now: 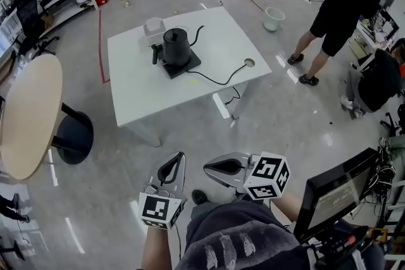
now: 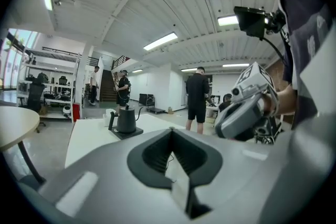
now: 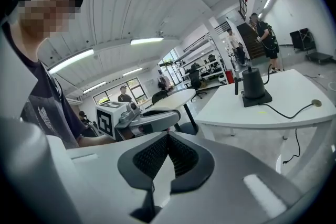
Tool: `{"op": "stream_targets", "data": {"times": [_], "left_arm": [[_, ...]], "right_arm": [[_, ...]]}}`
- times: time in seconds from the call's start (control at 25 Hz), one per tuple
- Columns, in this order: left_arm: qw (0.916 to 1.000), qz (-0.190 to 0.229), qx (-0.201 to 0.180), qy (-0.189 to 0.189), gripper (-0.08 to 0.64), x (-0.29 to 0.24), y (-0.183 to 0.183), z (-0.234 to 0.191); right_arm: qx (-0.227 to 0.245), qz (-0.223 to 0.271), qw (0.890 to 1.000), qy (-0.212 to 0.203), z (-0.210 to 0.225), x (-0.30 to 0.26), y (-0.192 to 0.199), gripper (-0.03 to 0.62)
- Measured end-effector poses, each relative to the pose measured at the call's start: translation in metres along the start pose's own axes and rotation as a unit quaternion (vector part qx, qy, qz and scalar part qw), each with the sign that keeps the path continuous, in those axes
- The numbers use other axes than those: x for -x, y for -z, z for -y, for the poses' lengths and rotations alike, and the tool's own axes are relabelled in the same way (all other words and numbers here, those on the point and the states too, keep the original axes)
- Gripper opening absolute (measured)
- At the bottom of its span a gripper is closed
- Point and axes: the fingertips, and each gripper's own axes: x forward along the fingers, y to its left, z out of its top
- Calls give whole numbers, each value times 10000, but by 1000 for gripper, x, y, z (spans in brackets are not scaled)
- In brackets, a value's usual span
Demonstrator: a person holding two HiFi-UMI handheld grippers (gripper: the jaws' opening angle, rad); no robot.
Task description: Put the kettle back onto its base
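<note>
A black gooseneck kettle (image 1: 176,47) stands upright on its flat black base (image 1: 183,67) near the far side of a white table (image 1: 145,95). Both grippers hover over the floor, well short of the table's near edge. My left gripper (image 1: 180,155) is shut with nothing in it, and so is my right gripper (image 1: 206,167) beside it. The left gripper view looks past its closed jaws (image 2: 170,131) at the kettle (image 2: 126,119) far off, with the right gripper (image 2: 219,126) alongside. In the right gripper view the kettle (image 3: 253,83) on its base (image 3: 258,98) is distant too.
A white box (image 1: 154,28) sits behind the kettle. The base's cable (image 1: 215,79) runs to a hole (image 1: 249,62) in the tabletop. A round beige table (image 1: 28,114) stands at left, a monitor (image 1: 335,193) at lower right. A person in black (image 1: 345,3) stands at right.
</note>
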Motion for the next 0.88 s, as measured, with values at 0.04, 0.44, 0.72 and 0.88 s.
{"op": "stream_targets", "data": {"times": [0.04,0.44,0.72,0.88], "left_arm": [[10000,-22,-42,-17,0,1,-3,4],[9990,-316,-311,-83,1,-21,-13,62],[9973,-419,-571,212,1,-54,-29,130],[9957,-431,-727,380,1,-68,-29,155]], "right_arm": [[0,45,10000,-36,-2,5,-2,-3],[4,405,9988,-260,4,67,1,-3],[-285,834,9957,-282,16,132,10,-3],[-336,1069,9935,-191,23,154,16,-2]]}}
